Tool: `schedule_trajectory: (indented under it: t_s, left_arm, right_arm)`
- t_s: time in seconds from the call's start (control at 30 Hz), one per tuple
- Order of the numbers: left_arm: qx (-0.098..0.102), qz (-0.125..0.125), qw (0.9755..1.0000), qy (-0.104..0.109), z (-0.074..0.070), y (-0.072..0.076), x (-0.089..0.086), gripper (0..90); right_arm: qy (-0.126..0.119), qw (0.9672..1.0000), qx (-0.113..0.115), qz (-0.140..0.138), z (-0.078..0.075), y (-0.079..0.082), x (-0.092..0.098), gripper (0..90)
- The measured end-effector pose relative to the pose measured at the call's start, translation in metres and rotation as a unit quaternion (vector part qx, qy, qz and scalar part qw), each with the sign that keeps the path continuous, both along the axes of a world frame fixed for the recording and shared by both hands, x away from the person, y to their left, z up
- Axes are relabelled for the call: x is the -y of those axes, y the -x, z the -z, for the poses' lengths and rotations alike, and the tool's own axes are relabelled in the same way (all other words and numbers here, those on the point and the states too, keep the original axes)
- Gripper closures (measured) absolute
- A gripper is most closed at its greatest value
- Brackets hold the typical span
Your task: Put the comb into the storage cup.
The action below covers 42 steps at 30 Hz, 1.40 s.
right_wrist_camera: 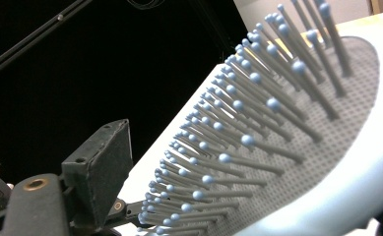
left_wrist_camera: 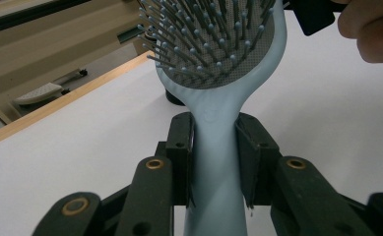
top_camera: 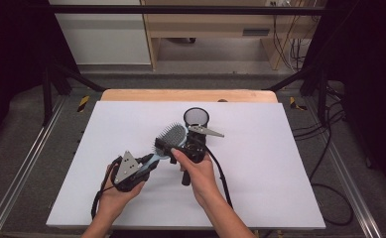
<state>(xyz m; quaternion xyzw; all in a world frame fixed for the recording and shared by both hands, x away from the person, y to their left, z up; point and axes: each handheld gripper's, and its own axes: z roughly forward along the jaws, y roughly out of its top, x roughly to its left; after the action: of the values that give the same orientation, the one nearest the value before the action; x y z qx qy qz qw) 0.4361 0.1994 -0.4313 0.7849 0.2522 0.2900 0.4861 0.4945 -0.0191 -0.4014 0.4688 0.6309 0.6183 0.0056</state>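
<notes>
The left gripper [top_camera: 148,165] clamps the handle of a pale blue paddle hairbrush [top_camera: 171,139]; in the left gripper view both pads [left_wrist_camera: 181,147] press the handle's [left_wrist_camera: 213,162] flanks. The right gripper [top_camera: 180,148] stands at the brush head. In the right gripper view one black jaw sits apart from the bristle tips [right_wrist_camera: 238,142], and the brush head lies between the jaws without visible pad contact, so the right jaws are released around the head.

The hairbrush is held above the white table surface [top_camera: 260,178], slightly near of its centre, bristles facing up and toward the left edge. A black mesh cup [top_camera: 196,118] stands just beyond the brush head, toward the far edge. The right gripper's grey plate [top_camera: 205,130] points toward the right edge.

Open room: the left and right thirds of the surface carry nothing, and so does the strip along the near edge outside the forearms. A cable [top_camera: 220,168] trails from the right gripper toward the near edge. A wooden strip [top_camera: 188,95] borders the far edge.

No brand, label or writing is legible on the brush, cup or grippers.

The surface is matte white. Black frame struts [top_camera: 56,74], grey floor, loose cables [top_camera: 329,148] at right and pale wooden furniture [top_camera: 205,29] surround it.
</notes>
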Motion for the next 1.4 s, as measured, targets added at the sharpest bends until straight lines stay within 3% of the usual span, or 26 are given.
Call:
schedule_trajectory:
  t_s: [0.2,0.67,1.4]
  left_arm:
    - [0.0,-0.002,1.0,0.009,0.001,-0.001,-0.002,69.7]
    - [0.0,-0.01,0.9999,0.009,0.003,-0.003,-0.001,69.7]
    - [-0.011,-0.015,0.9995,0.024,0.005,-0.006,-0.003,69.5]
  right_arm:
    - [-0.005,1.0,-0.001,0.004,0.001,0.0,0.002,31.2]
    - [-0.024,0.9996,0.014,0.003,-0.001,0.003,0.003,44.9]
    - [0.009,0.9981,0.061,-0.009,-0.012,0.01,-0.006,54.3]
